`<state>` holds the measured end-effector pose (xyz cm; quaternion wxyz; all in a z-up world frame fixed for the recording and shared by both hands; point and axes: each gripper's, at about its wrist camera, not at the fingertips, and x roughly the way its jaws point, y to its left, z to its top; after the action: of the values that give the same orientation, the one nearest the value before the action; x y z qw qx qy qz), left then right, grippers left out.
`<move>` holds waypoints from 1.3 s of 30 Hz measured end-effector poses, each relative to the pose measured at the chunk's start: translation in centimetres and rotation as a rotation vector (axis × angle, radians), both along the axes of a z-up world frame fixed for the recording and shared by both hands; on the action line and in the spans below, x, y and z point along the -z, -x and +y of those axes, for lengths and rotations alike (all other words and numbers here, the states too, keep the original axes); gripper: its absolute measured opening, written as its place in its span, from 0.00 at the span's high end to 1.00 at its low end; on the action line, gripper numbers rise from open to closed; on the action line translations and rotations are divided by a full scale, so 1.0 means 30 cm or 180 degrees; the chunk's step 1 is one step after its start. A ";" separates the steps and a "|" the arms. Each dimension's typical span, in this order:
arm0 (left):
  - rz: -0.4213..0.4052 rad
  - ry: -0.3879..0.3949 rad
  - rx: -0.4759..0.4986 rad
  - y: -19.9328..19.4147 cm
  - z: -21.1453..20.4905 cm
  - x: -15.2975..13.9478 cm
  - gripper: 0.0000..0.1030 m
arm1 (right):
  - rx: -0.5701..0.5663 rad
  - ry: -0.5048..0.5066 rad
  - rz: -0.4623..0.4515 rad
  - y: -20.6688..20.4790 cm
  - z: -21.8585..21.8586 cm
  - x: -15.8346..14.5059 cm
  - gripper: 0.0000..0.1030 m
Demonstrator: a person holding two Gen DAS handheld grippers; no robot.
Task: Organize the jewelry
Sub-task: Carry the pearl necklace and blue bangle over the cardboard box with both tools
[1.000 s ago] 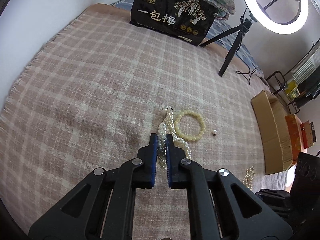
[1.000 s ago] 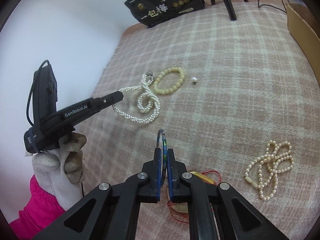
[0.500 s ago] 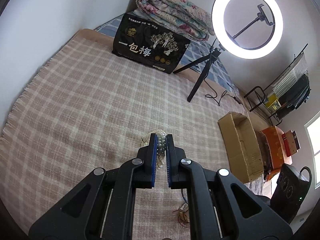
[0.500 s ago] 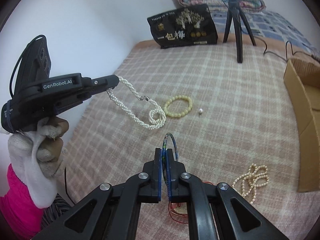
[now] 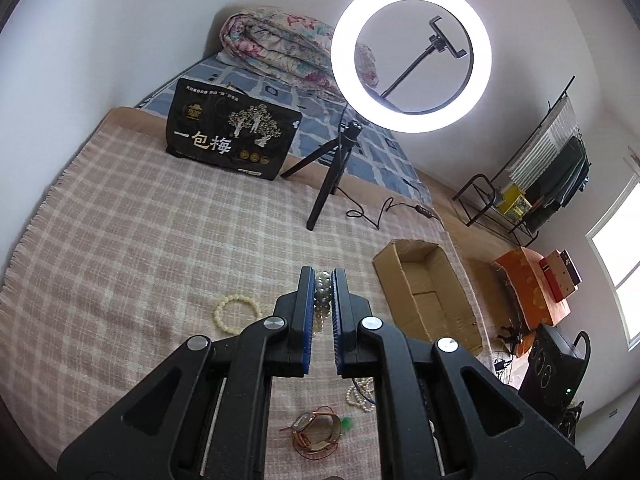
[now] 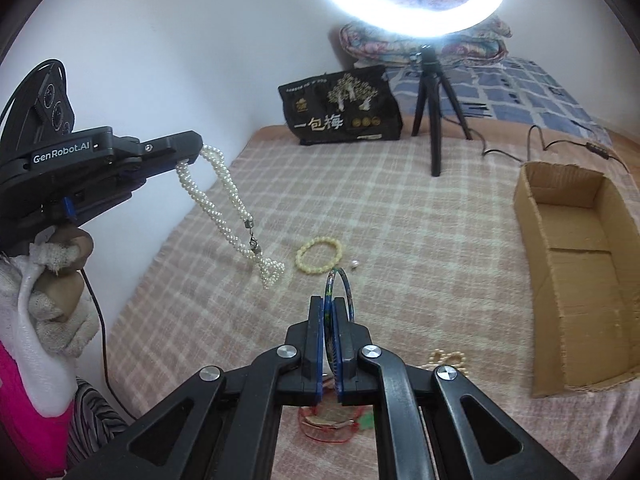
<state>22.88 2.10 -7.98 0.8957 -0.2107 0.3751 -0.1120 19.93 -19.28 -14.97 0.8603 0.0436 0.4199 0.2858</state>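
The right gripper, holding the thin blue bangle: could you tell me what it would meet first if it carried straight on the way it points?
Probably the pink checked blanket, near the yellow bead bracelet and small silver bead. The right gripper points downward with its thin blue bangle leading; depth is uncertain.

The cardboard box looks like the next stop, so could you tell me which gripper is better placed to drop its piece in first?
Probably the right gripper: its bangle sits nearer the cardboard box, while the left gripper dangles the pearl necklace farther away.
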 end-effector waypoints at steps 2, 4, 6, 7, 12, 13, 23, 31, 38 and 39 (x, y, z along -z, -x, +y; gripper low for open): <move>-0.0020 0.0009 0.0056 -0.007 -0.037 -0.015 0.94 | 0.0068 0.0001 -0.0056 0.003 -0.040 -0.018 0.99; -0.0040 0.0012 0.0105 -0.015 -0.073 -0.027 0.94 | 0.0155 -0.0021 -0.0102 0.003 -0.088 -0.036 0.99; -0.0054 0.0019 0.0161 -0.027 -0.112 -0.039 0.94 | 0.0252 -0.0051 -0.0130 0.002 -0.140 -0.048 0.99; -0.0060 0.0023 0.0188 -0.033 -0.132 -0.045 0.94 | 0.0300 -0.0067 -0.0139 0.000 -0.166 -0.052 0.99; -0.0097 0.0023 0.0321 -0.072 -0.235 -0.079 0.94 | 0.0533 -0.0127 -0.0190 -0.013 -0.285 -0.073 0.99; -0.0107 0.0016 0.0346 -0.081 -0.255 -0.086 0.94 | 0.0578 -0.0129 -0.0205 -0.016 -0.307 -0.077 0.99; -0.0122 -0.0057 0.0559 -0.198 -0.444 -0.113 0.94 | 0.0926 -0.0110 -0.0275 -0.051 -0.479 -0.091 0.99; -0.0273 -0.0208 0.0745 -0.282 -0.614 -0.167 0.94 | 0.1114 0.0016 -0.0219 -0.078 -0.572 -0.047 0.99; -0.0228 -0.0307 0.0868 -0.396 -0.758 -0.130 0.94 | 0.1268 0.0197 -0.0112 -0.103 -0.634 0.009 0.99; -0.0212 -0.0325 0.0875 -0.413 -0.774 -0.120 0.94 | 0.1287 0.0224 -0.0099 -0.107 -0.642 0.017 0.99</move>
<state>35.28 -21.13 -4.38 0.8935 -0.1077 0.3757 -0.2213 23.16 -38.54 -15.47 0.9075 0.0925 0.3990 0.0932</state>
